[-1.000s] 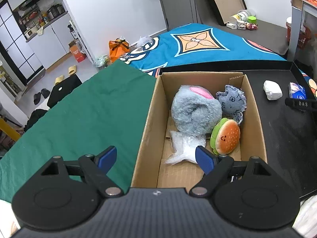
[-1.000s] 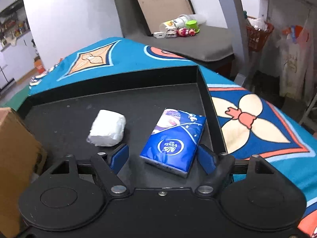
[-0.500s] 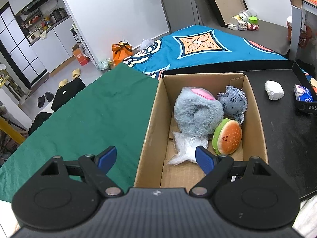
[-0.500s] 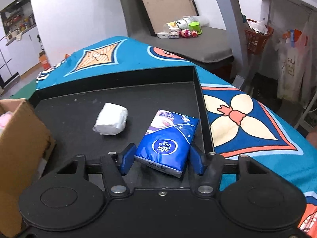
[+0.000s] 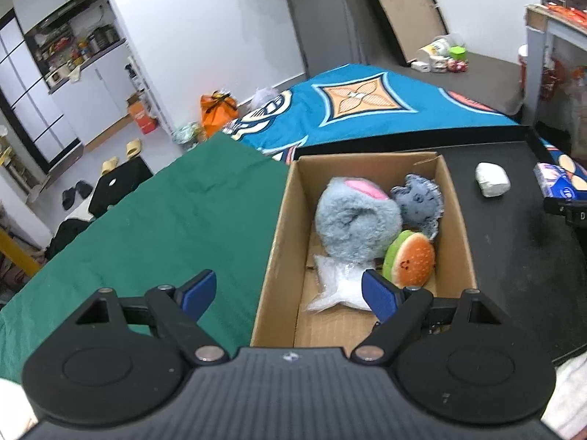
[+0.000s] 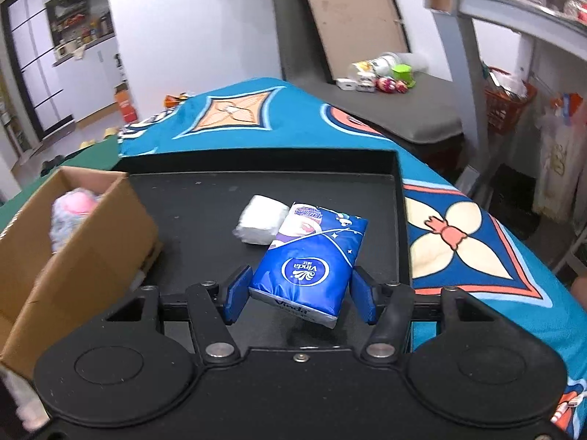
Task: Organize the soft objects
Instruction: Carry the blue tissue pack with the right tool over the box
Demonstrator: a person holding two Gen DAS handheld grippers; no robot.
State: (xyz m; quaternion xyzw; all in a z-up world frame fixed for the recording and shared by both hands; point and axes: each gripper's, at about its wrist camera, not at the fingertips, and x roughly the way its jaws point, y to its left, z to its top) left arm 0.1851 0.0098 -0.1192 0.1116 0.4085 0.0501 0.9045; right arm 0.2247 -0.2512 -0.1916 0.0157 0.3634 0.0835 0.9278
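Observation:
My right gripper (image 6: 299,295) is shut on a blue tissue pack (image 6: 312,260) and holds it lifted over the black tray (image 6: 205,198). A white soft wad (image 6: 260,220) lies on the tray just beyond it. The cardboard box (image 5: 282,234) holds a grey plush (image 5: 352,223), a blue-grey plush (image 5: 418,201), a burger plush (image 5: 411,258) and a clear plastic bag (image 5: 337,286). My left gripper (image 5: 290,293) is open and empty, hovering over the box's near left wall. The tissue pack (image 5: 557,185) also shows at the right edge of the left wrist view.
A green cloth (image 5: 146,227) covers the table left of the box. A blue patterned cloth (image 6: 469,227) lies right of and behind the tray. The box (image 6: 69,234) stands at the tray's left side. Floor clutter lies far behind.
My right gripper closed on the tissue pack and lifted it off the tray, swinging left toward the box. My left gripper stayed open over the box.

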